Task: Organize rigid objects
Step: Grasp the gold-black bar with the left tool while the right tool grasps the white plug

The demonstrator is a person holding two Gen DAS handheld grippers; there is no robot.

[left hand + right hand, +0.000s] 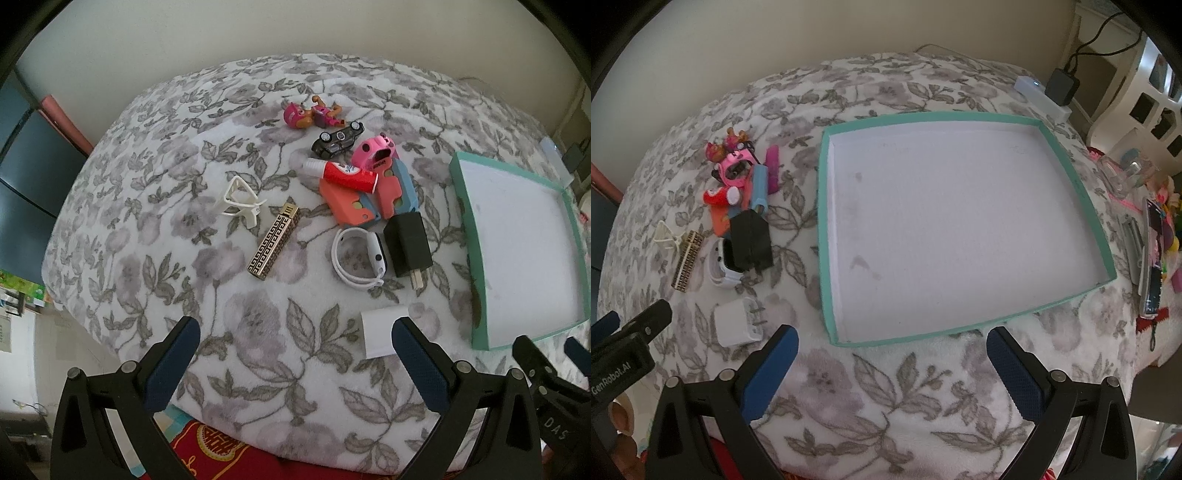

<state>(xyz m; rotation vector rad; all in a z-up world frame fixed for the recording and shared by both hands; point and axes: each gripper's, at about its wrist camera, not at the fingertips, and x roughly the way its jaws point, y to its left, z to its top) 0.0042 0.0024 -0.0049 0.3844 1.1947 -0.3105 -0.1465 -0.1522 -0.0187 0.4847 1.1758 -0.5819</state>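
The left gripper (291,354) is spread wide and holds nothing; it hovers low over the near edge of the flowered blanket (258,332), aimed at the scattered items. Its right finger (417,354) partly covers a white charger (380,332), the nearest item, so that looks like the easiest first pick. The right gripper (892,356) is likewise wide apart and empty, pointed straight at the teal tray (1071,177), whose white floor is bare. Nothing has been sorted yet, I judge.

Beyond the white charger lies the clutter, all to the left of the tray. A black charger (406,243) lies with its prongs toward the camera, touching a white wristband (358,258) on its left. Behind them two orange and blue holders (369,199) lie side by side, with a red and white tube (343,173) resting across their tops. A pink toy (373,155) sits just behind the tube, a black toy car (338,140) lies on its side beyond it, and a pink figure (314,116) lies farthest off. Apart to the left are a gold patterned case (273,243) and a white clip (240,203).

The grouping suits a split of work: the left gripper faces the pile, while the right faces the tray. The overlapping tube will probably need lifting before the holders beneath it.
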